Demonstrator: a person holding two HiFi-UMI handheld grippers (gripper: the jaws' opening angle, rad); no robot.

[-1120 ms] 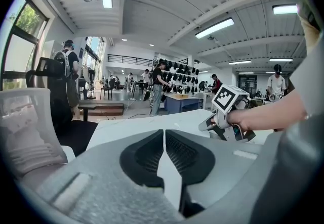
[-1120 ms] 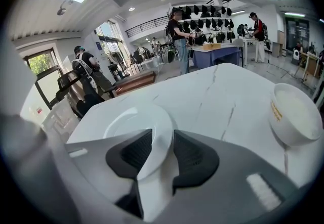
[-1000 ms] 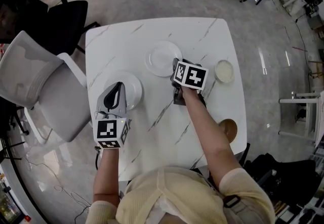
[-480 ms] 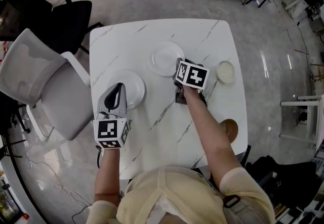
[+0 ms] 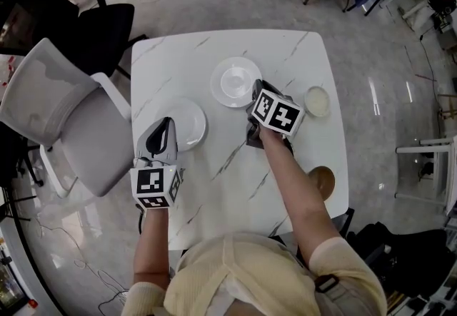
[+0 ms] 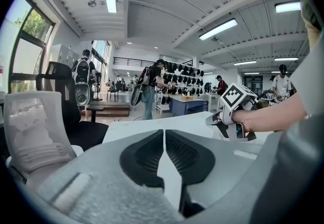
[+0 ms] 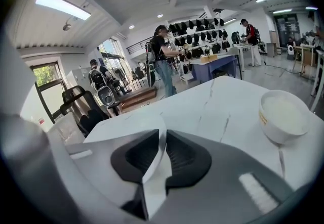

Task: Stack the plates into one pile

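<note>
Now right gripper [image 7: 163,142], fingers just closing, clamps the rim of the far plate [image 5: 232,83] at tabletop [image 5: 285,51] 12 o'clock, left gripper [image 6: 164,142] fingers pinch the left plate [image 5: 189,122] at 9 o'clock, plates apart, bowl [image 5: 316,101] at 3 o'clock.

Your torso is covered by a pale yellow short-sleeved shirt [image 5: 235,272]. A dark strap [image 5: 325,283] lies on the right shoulder. Both forearms are bare below the sleeves.

The left gripper [image 5: 168,122] and the right gripper [image 5: 257,86] share one build:
- a light grey moulded shell, broad near your hand and tapering to the far end
- two black ribbed pads [image 6: 185,149] facing each other
- a white cube with black square markers: left cube [image 5: 157,187], right cube [image 5: 278,113]
</note>
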